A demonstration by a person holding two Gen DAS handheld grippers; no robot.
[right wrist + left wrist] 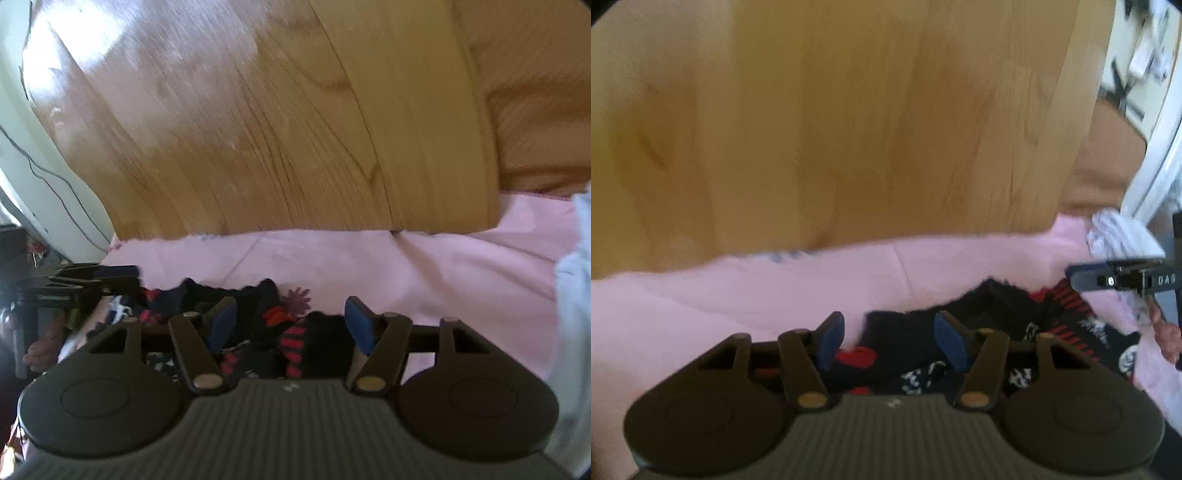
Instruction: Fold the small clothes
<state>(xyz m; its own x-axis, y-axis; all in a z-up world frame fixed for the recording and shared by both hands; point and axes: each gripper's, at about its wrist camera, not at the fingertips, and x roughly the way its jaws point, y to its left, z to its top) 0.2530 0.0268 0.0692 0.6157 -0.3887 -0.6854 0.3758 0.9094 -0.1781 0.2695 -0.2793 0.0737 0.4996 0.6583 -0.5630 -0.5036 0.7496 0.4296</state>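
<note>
Just beneath both open grippers [890, 341] [291, 325]: socks [997, 317].

Domestic room, probably a home. A wooden floor [258, 129] is showing beyond a surface that a pink sheet [424, 266] is covering. Small dark patterned clothes [997, 332] are lying on the sheet. White furniture [1152, 166] is standing at the far right.
</note>
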